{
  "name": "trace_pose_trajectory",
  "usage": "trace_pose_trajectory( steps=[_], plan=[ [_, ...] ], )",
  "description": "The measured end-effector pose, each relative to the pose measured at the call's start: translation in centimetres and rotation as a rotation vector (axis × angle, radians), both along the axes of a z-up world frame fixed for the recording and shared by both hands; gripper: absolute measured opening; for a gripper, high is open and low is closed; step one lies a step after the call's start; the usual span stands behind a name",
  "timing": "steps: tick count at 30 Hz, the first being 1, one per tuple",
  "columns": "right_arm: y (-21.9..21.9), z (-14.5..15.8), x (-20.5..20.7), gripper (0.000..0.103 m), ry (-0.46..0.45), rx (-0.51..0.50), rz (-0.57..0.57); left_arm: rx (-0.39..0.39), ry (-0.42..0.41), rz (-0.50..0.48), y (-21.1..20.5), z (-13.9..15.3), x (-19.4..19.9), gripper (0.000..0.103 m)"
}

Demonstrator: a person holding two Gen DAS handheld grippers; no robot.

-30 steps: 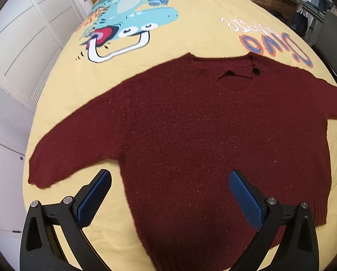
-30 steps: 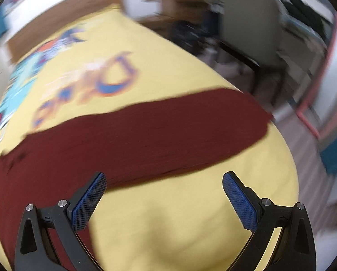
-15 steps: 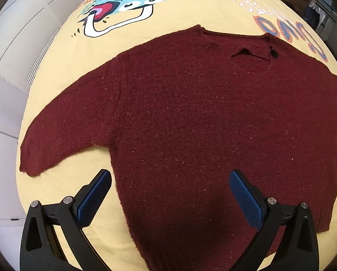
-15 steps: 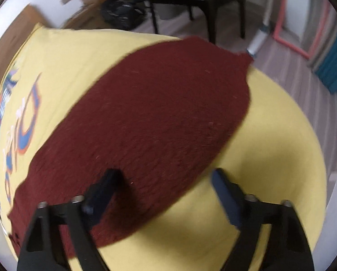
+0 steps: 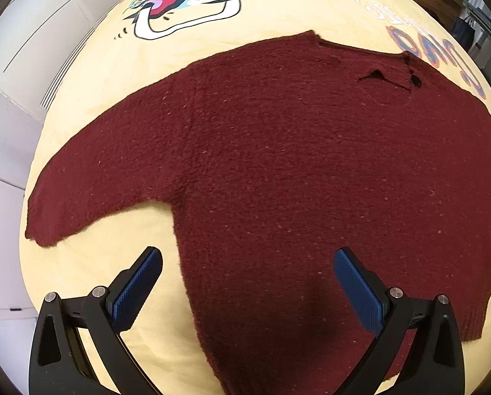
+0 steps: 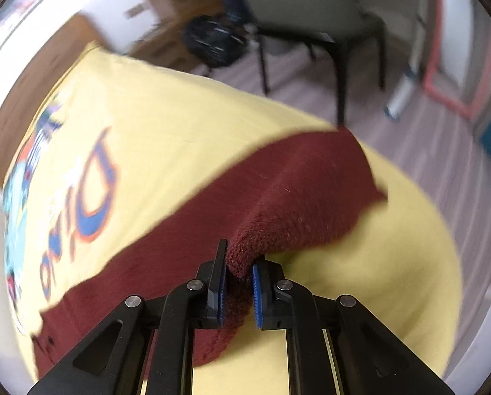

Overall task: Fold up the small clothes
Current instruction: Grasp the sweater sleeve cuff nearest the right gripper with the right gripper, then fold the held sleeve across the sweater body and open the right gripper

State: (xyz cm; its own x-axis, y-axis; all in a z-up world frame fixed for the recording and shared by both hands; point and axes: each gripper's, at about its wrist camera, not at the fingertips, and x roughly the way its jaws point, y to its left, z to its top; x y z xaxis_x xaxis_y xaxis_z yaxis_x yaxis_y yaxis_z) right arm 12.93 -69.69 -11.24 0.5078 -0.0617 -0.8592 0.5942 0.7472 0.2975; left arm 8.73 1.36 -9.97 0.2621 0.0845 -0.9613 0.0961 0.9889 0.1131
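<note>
- The sweater (image 5: 295, 171) lies flat on the yellow bed (image 5: 271, 16), spread out ahead of the left claw (image 5: 245, 283), its hem nearest the claw and its neckline farthest from it.
- The left claw hangs wide open and empty, one pad over bare sheet, the other over the sweater's lower body; the left sleeve (image 5: 90, 191) stretches out ahead and to its left.
- The right claw (image 6: 239, 279) is pinched nearly closed on the lower edge of the right sleeve (image 6: 304, 197), and the knit bunches into a ridge running ahead of it.
- Step in hand, as I judge it: the first fold, bringing the right sleeve in over the body.
- The next move calls for carrying the sleeve leftward across the chest and laying it flat; the left claw could pin the body.
- Ahead of the right claw, past the bed's edge, stand a chair (image 6: 318, 10) and a dark bag (image 6: 212, 42); neither blocks the fold.
</note>
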Motion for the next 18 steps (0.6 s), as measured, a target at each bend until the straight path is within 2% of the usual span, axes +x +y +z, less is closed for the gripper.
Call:
trace_pose_trajectory(
  steps=[4,9,13,18],
  plan=[
    [4.9,5.2,0.9,0.012,-0.076,-0.099,0.13,-0.014,-0.006,0.014,1.0,-0.1,0.1,0.102],
    [13.0,10.9,1.7,0.012,-0.199,-0.116,0.274,-0.013,-0.026,0.005,1.9,0.2,0.3,0.102],
    [19.2,13.8,2.6,0.012,-0.265,-0.107,0.388,-0.01,-0.047,0.004,2.6,0.4,0.4,0.102],
    [27.5,15.0,4.8,0.012,-0.282,-0.097,0.533,-0.043,-0.064,0.003,3.6,0.6,0.8,0.102]
  ],
)
